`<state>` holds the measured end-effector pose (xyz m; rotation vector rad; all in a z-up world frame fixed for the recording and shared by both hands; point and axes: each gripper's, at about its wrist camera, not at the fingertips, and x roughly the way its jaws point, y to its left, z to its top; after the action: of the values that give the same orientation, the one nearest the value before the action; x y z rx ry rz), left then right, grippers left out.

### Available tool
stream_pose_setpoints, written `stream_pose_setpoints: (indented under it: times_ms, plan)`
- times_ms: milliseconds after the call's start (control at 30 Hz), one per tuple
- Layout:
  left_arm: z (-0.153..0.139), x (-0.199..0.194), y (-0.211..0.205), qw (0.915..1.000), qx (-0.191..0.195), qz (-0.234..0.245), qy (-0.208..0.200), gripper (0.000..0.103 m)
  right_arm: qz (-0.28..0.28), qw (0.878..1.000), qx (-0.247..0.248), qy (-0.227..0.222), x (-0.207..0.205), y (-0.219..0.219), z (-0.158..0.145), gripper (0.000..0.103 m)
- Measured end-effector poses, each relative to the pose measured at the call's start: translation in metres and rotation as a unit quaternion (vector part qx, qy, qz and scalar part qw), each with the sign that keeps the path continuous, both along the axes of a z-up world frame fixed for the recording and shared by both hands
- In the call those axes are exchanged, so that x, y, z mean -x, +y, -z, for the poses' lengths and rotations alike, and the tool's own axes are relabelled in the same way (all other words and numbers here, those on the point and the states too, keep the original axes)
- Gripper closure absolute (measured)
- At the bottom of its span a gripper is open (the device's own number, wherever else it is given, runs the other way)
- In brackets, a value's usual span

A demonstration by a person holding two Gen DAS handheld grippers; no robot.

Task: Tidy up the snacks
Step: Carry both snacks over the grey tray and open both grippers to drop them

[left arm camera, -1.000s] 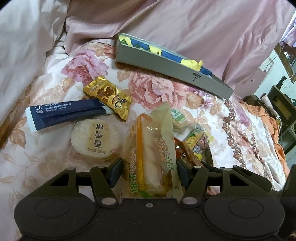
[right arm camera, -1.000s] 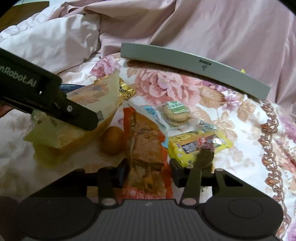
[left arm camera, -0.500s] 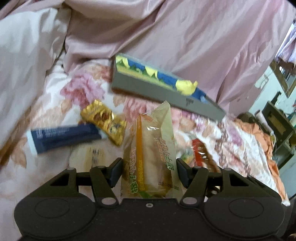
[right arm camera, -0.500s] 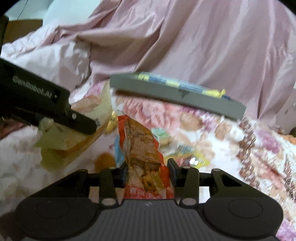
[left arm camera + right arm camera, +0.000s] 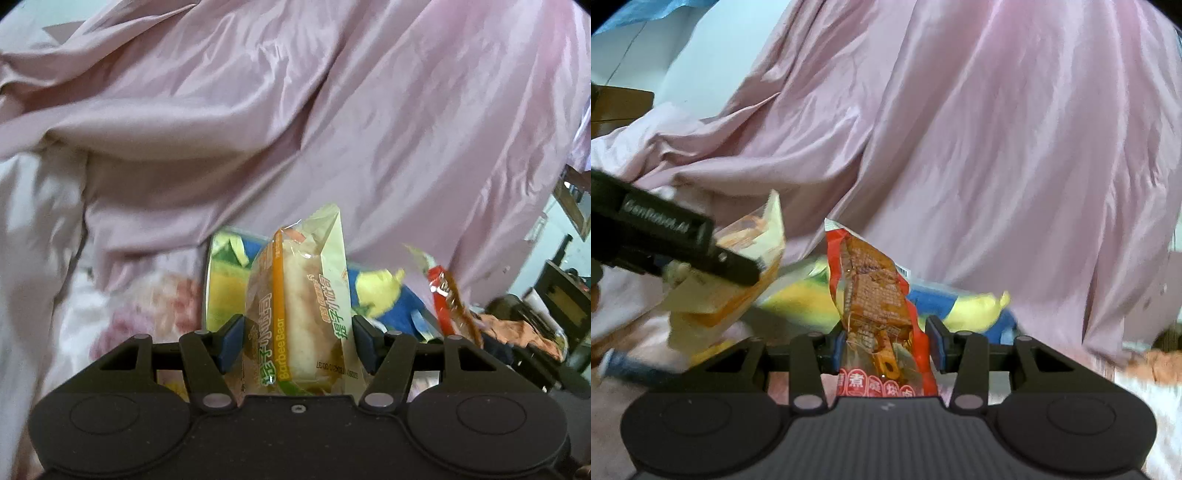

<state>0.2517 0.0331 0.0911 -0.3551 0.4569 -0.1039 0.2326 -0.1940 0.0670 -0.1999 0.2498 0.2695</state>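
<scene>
Left wrist view shows the left tool [image 5: 295, 345] clamped on a pale bread packet [image 5: 297, 314], held upright off the bed. Right wrist view shows the right tool [image 5: 884, 350] gripping a red and orange snack packet [image 5: 877, 302] the same way. Both packets hang just before a shallow tray [image 5: 798, 302] with a yellow, blue and green lining, so I judge two snacks are picked and about to be dropped in; none lies in the tray that I can see, and most of the sorting looks left to do. Everything sits on a bed with a floral sheet [image 5: 147, 302], a pink quilt [image 5: 332, 129] heaped behind, dark furniture [image 5: 561, 295] at far right.
</scene>
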Motion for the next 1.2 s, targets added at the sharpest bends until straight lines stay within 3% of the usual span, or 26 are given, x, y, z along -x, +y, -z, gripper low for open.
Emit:
stream_pose_setpoints:
  times_ms: [233,333,400,667,733,800,900,1100,1200]
  plan:
    - [0.005,-0.058,0.003,0.9998,-0.017,-0.007,0.009,0.040,0.001,1.000,0.019,0.000,-0.069,0.008,-0.002,0.056]
    - [0.011,-0.077,0.004,0.9996,-0.016,-0.011,0.018,0.043,0.002,1.000,0.022,0.017,-0.093,0.010,0.009,0.056]
    - [0.014,-0.086,0.003,0.9995,-0.021,-0.006,0.022,0.056,0.002,0.999,0.024,0.030,-0.105,0.010,0.017,0.056]
    - [0.024,-0.108,-0.005,0.9986,-0.038,0.009,0.036,0.056,0.005,0.996,0.013,0.090,-0.138,0.009,0.044,0.055]
    - [0.026,-0.108,-0.005,0.9987,-0.035,0.005,0.037,0.051,0.002,0.995,0.002,0.100,-0.139,0.008,0.047,0.048]
    - [0.028,-0.106,-0.003,0.9987,-0.032,0.001,0.039,0.037,0.005,0.995,-0.011,0.097,-0.134,0.001,0.047,0.027]
    - [0.023,-0.099,0.001,0.9991,-0.024,-0.012,0.031,0.021,0.008,0.995,-0.040,0.096,-0.130,-0.006,0.040,0.016]
    - [0.003,-0.078,0.007,0.9996,-0.013,-0.025,0.009,0.003,0.010,0.994,-0.078,0.070,-0.111,-0.023,0.013,0.003]
    - [-0.011,-0.061,0.008,0.9994,-0.012,-0.031,-0.010,0.002,0.007,0.995,-0.093,0.041,-0.090,-0.030,-0.006,0.000]
